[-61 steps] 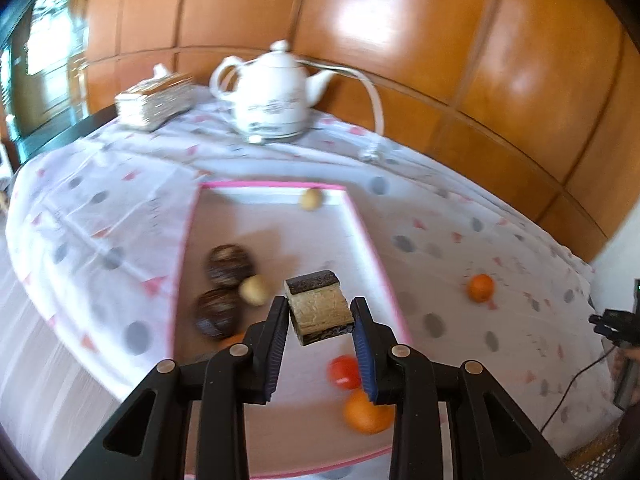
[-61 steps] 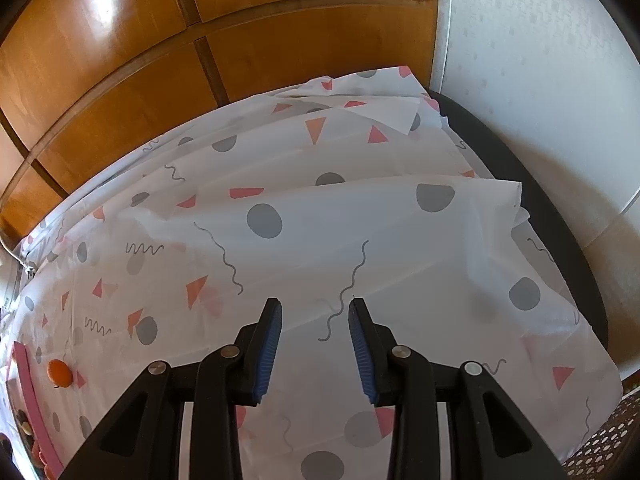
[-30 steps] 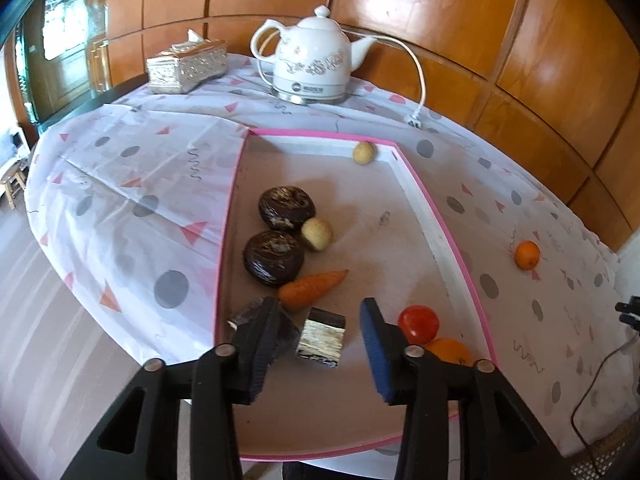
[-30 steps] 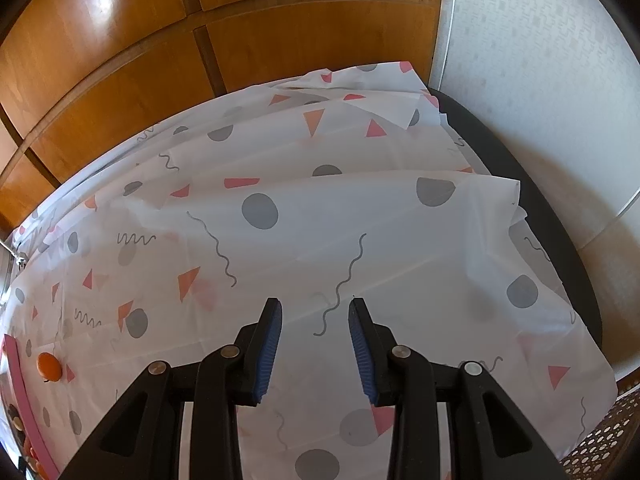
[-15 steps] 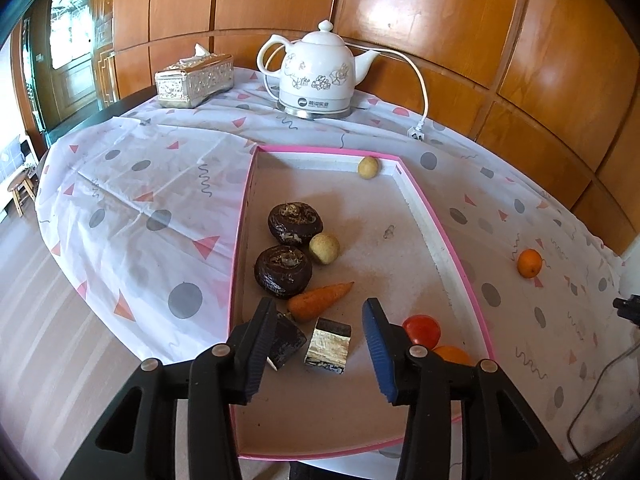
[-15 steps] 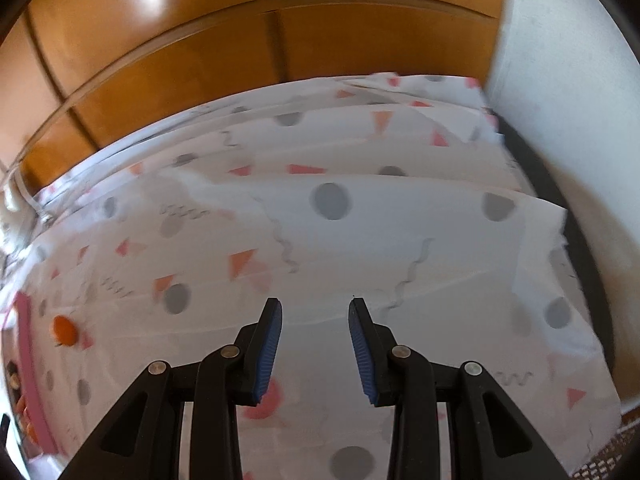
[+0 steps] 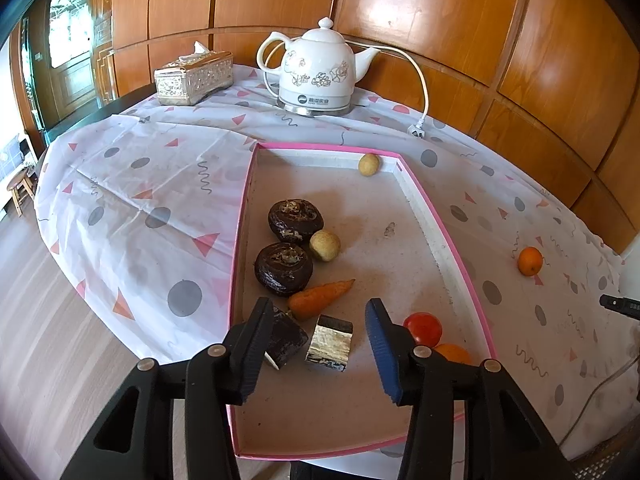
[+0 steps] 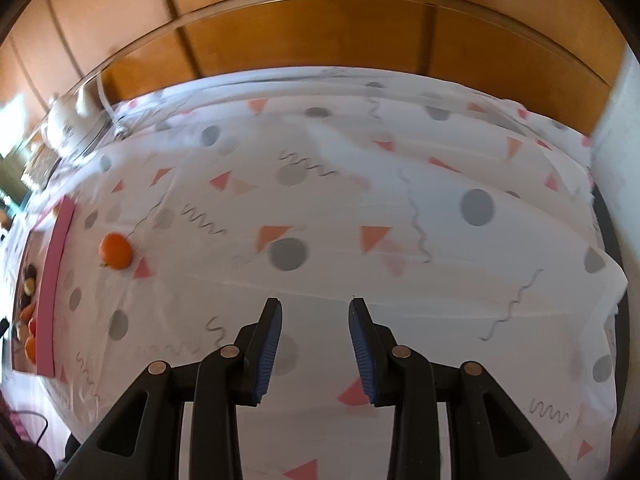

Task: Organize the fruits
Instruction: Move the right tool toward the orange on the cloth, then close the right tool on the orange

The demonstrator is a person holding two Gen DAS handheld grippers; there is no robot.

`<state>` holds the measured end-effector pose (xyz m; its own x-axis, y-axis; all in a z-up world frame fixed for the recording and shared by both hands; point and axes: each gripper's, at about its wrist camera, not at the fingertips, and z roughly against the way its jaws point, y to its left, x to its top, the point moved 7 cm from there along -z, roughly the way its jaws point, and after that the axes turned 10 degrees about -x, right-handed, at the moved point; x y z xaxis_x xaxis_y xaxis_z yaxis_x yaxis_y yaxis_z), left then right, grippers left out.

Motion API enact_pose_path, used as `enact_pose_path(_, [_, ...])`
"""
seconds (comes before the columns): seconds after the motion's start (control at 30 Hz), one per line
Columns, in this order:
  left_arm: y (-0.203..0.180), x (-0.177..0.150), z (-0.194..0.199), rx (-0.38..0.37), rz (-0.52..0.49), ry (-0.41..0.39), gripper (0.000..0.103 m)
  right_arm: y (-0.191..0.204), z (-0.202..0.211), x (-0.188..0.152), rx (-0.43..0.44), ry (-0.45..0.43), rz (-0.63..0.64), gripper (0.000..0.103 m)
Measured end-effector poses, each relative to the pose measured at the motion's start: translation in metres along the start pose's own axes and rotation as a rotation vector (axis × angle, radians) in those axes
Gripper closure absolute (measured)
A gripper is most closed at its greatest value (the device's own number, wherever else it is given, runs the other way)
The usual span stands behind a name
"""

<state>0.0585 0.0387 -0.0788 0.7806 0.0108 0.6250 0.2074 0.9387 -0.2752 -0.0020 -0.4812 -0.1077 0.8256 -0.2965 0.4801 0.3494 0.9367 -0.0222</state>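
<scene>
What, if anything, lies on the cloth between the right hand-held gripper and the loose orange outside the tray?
Nothing visible. Only bare patterned tablecloth lies between the right hand-held gripper, whose jaws are empty, and the orange, which sits beside the tray's pink rim.

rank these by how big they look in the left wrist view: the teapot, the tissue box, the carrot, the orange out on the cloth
1. teapot, clearly the largest.
2. tissue box, though it sits far back, so its true size is unsure.
3. carrot, which is nearer the camera, and that flatters it.
4. orange on the tablecloth, smallest.
</scene>
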Motion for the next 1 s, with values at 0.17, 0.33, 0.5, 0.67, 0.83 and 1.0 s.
enact_pose_path(0.17, [0.002,0.0,0.0,0.005,0.006,-0.001,0.052,0.03,0.0,-0.001,0.051,0.011,0.084,0.068])
enact_pose_path(0.33, [0.007,0.001,0.001,0.01,0.02,-0.006,0.049,0.057,-0.002,-0.003,0.077,0.021,0.14,0.068])
enact_pose_path(0.5, [0.008,0.001,0.001,0.013,0.026,-0.009,0.048,0.085,-0.008,-0.002,0.112,0.028,0.17,0.066])
enact_pose_path(0.67, [0.012,0.001,0.002,0.023,0.032,-0.012,0.042,0.117,-0.011,0.0,0.153,0.022,0.206,0.066])
enact_pose_path(0.83, [0.014,0.001,0.0,0.033,0.04,-0.011,0.036,0.148,-0.01,0.007,0.2,0.003,0.221,0.06])
enact_pose_path(1.0, [0.017,0.001,0.001,0.041,0.043,-0.017,0.029,0.175,-0.012,0.017,0.223,-0.009,0.23,0.059])
